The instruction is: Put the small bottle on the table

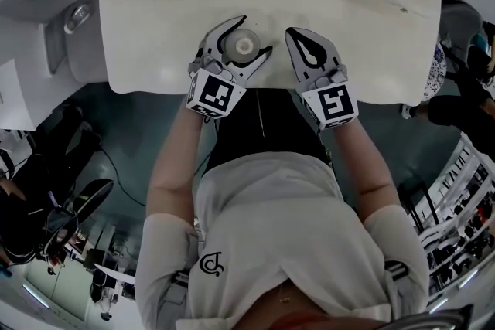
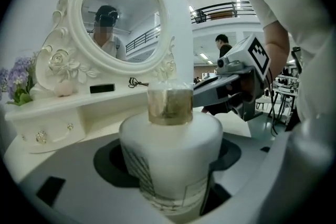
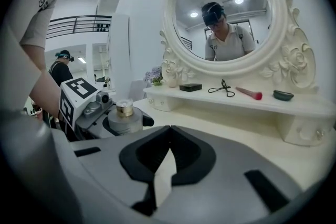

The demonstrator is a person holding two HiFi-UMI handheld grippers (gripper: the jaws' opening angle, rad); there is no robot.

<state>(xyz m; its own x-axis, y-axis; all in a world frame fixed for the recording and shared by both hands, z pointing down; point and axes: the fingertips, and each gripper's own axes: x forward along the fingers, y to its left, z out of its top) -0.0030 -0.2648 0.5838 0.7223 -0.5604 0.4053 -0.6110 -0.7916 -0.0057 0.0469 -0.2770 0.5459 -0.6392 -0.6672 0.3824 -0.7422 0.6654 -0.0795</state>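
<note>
Left claw [image 1: 255, 35] clamped on the small bottle [image 2: 170, 149], upright, over the tabletop [image 1: 155, 27] near its front edge; I can't tell if it's touching down. Right claw [image 3: 170, 131] clenched empty, just beside

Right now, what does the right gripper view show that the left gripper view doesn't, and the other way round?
Only the right gripper view: the right gripper, jaws together with nothing between them, plus a pink brush and a dark dish on the shelf.
Only the left gripper view: the printed label on the small bottle, clamped in the left gripper, and the right gripper's marker cube.
Both: the oval mirror, the purple flowers and the bottle.
</note>
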